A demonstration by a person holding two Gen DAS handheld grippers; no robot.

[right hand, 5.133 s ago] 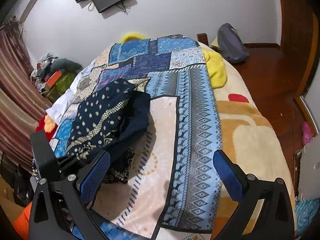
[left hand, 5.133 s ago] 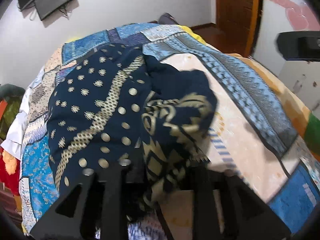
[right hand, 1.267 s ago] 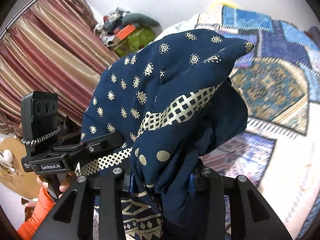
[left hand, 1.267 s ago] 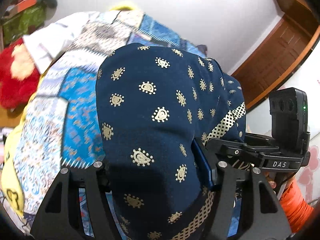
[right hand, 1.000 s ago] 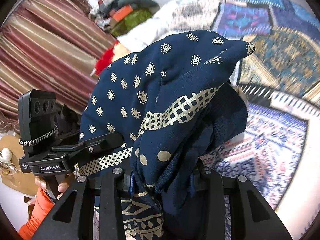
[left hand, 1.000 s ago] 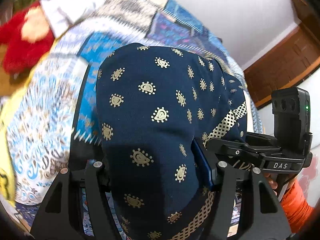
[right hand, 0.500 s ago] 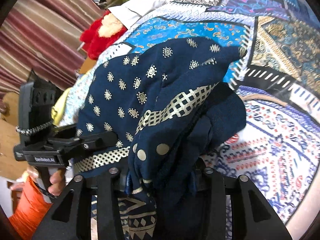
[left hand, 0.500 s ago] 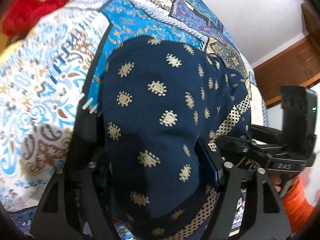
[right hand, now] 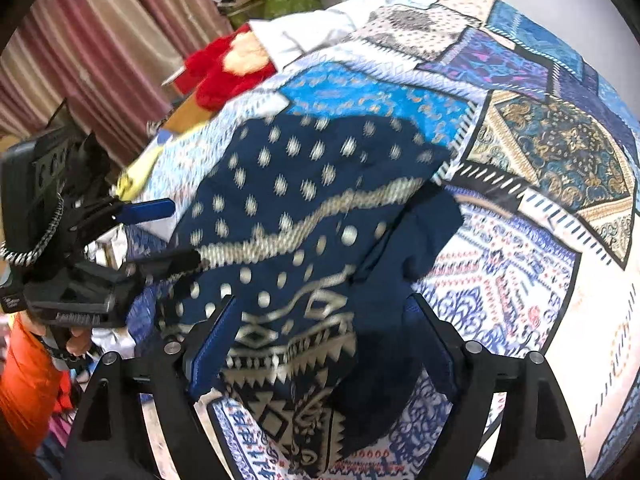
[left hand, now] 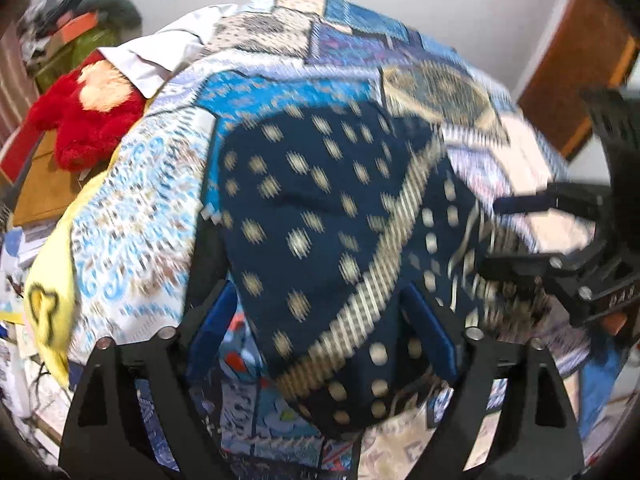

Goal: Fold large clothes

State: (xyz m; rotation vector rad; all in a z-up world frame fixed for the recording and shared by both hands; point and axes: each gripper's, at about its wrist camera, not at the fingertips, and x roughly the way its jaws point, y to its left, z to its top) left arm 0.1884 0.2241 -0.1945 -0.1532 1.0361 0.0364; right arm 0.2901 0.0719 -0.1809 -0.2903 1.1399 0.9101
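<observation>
**Navy patterned garment laid on the patchwork bed, both grippers spread**

Blue, white and gold patchwork bedding [left hand: 152, 216] is seen covering a bed that fills most of both views, with a white wall behind it. A red plush toy [left hand: 86, 120] is seen at the far left edge of the bed, beside a white cloth [left hand: 160, 56], and a yellow cloth [left hand: 48, 280] hangs at the near left edge. Striped maroon curtains [right hand: 92, 44] are visible at the left of the right wrist view, and brown wooden panelling [left hand: 572, 80] at the far right of the left wrist view.

A dark navy garment with cream dots and a cream lattice band [left hand: 320, 216] is spread in a loose bundle on the bedding, near the middle of the bed. Its near edge lies between the blue-padded fingers of the left gripper [left hand: 320, 344], which are held wide apart; no pad is seen pressed onto the cloth. In the right wrist view the same garment [right hand: 304, 216] is shown with a zigzag-patterned hem at its near end, lying between the spread fingers of the right gripper [right hand: 320, 344], which is likewise wide and not clamped on it. Each gripper is also seen from the side in the other view, with its fingers parted just beside the garment. Both views are blurred.
</observation>
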